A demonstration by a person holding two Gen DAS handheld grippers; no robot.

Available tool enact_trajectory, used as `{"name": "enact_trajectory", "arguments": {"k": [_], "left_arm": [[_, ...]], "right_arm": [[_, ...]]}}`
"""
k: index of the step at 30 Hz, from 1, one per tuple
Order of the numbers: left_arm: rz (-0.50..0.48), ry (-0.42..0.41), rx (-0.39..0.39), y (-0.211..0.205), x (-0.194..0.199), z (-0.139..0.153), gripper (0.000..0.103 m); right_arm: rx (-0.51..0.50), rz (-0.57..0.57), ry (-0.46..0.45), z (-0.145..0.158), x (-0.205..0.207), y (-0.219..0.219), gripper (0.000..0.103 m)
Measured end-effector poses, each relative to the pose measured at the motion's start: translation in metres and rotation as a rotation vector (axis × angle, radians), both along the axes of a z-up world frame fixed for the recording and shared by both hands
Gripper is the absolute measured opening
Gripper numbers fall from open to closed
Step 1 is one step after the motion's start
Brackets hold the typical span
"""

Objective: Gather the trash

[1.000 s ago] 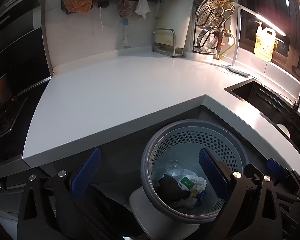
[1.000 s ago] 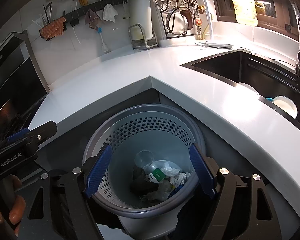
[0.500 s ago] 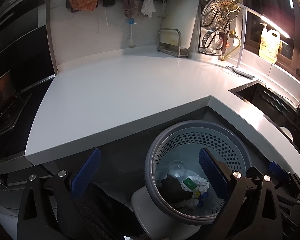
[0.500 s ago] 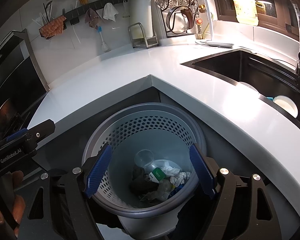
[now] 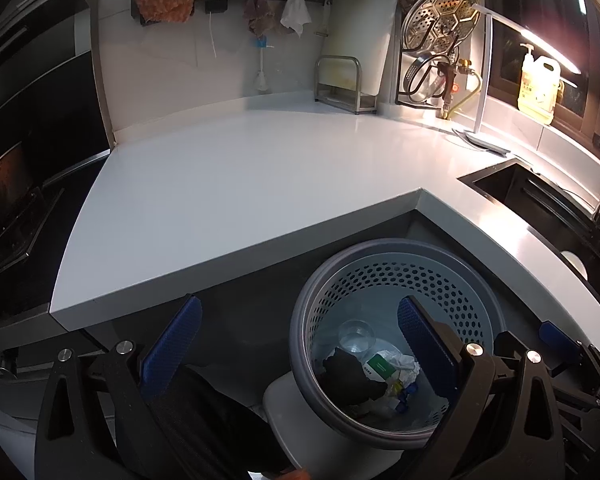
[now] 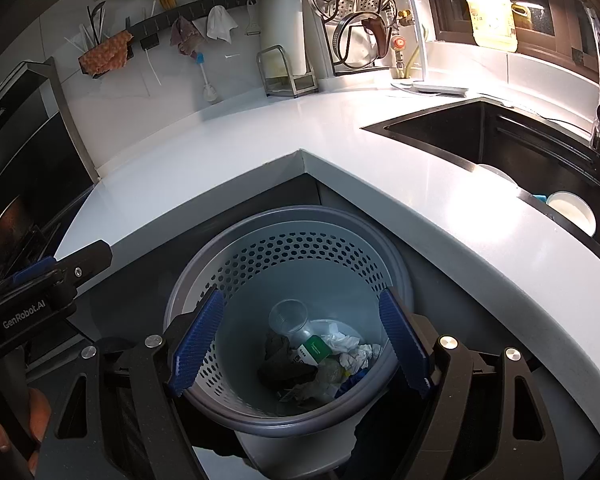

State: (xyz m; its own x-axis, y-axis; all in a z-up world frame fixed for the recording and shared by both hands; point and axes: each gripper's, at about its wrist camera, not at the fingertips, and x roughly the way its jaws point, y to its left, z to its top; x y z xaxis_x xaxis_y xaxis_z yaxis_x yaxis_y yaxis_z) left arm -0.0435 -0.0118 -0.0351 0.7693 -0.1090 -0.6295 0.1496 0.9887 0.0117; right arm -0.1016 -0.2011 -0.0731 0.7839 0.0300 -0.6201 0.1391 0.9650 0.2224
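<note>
A grey perforated trash bin (image 5: 396,276) stands on the floor in the inner corner of the white counter; it also shows in the right wrist view (image 6: 292,240). Trash (image 6: 320,356) lies at its bottom: a clear plastic cup (image 6: 288,316), crumpled white paper, a green-and-white packet and a dark rag. The same trash (image 5: 376,368) shows in the left wrist view. My left gripper (image 5: 300,344) is open and empty, above the bin's left rim. My right gripper (image 6: 300,340) is open and empty, straight above the bin.
The white L-shaped counter (image 5: 228,184) wraps around the bin. A black sink (image 6: 480,140) with a white bowl (image 6: 572,212) lies to the right. A rack, steamer basket, lamp and soap jug stand along the back wall. A stove is on the left.
The left gripper has drifted slightly left and back, so the counter and bin shifted right in its view. The right gripper has barely moved. Both stay open.
</note>
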Motion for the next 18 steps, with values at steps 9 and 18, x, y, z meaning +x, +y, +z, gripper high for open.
{"name": "enact_trajectory", "arguments": {"k": [9,18], "left_arm": [[-0.002,0.005,0.006,-0.0008,0.0012,-0.0016,0.097],[0.0,0.021,0.008,-0.0004,0.0041,-0.0074,0.097]], "right_arm": [[-0.001,0.001,0.003,-0.0007,0.0008,0.0006,0.076],[-0.004,0.003,0.006,-0.0019,0.0023,0.0017,0.076]]}}
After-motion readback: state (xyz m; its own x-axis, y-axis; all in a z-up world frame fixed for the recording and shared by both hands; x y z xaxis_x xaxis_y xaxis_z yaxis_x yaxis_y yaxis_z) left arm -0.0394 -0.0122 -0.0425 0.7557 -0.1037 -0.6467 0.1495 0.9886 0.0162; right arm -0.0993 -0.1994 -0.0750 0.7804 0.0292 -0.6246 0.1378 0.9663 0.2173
